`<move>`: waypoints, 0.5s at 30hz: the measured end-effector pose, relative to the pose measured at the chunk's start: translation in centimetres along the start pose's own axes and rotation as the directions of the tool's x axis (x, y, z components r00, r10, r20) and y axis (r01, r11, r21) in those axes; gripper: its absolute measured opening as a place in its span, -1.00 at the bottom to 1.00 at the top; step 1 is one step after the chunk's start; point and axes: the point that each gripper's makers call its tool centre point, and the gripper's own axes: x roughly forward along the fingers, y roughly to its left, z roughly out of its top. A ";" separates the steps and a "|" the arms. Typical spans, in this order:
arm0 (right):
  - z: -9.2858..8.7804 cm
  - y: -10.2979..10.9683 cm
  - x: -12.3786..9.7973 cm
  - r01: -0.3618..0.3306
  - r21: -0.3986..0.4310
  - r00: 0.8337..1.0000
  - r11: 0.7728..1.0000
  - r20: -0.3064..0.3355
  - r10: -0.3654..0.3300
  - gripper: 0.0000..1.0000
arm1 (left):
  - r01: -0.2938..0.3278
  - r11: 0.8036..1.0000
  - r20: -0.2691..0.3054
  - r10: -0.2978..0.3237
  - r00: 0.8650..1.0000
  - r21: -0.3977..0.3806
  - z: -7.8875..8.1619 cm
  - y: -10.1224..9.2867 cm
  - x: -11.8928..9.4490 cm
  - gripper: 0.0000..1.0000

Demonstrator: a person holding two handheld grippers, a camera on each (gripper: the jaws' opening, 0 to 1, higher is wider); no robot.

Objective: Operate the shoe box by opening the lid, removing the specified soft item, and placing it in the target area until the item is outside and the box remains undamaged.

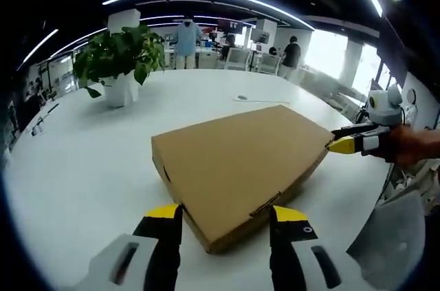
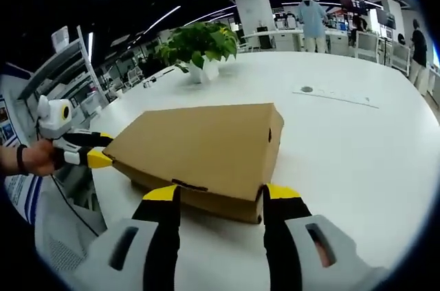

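1. The shoe box [image 1: 240, 167] was found closed on the white table [image 1: 89, 174], its lid flat and its near corner lying just ahead of, and between, the spread jaws of the left claw [image 1: 223, 214], which was released and held nothing.
2. In the right gripper view the box [image 2: 199, 150] was met edge-on, its long side just beyond the right claw [image 2: 214, 195], which was likewise released, with the front tab close to its left jaw.
3. The other claw was seen at the far corner of the box in each view, at the right in the left gripper view [image 1: 342, 144] and at the left in the right gripper view [image 2: 100, 159]; whether its tip touched the cardboard could not be told.
4. The greatest risk was judged to be a torn or creased lid, caused by prying at a corner while the tab was tucked in, or by the two claws pulling against each other.
5. A slide of the light box across the smooth table was also thought likely, should one side be lifted without the other being steadied.
6. The soft item was hidden inside, so a blind grasp might have caught the cardboard wall.
7. Beyond the left claw, well apart from the box, a potted plant [image 1: 118, 64] stood; it was not in the way.
8. A flat paper sheet [image 2: 335, 94] lay farther off to the right of the right claw, also clear of the work.
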 end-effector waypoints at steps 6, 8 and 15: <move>1.1 0.3 -0.7 0.000 0.037 0.999 0.999 0.037 -0.001 -0.11 | 0.002 0.999 0.033 -0.001 0.999 -0.036 1.2 -0.1 -0.9 0.02; 1.7 0.3 -0.9 -0.001 0.051 0.998 0.999 0.056 -0.002 -0.11 | 0.004 0.999 0.048 -0.002 0.999 -0.042 1.8 -0.2 -1.3 0.01; 4.3 0.4 -1.5 0.000 0.081 0.993 0.997 0.115 -0.010 -0.12 | 0.012 0.999 0.082 -0.009 0.997 -0.040 3.2 -0.2 -2.0 -0.01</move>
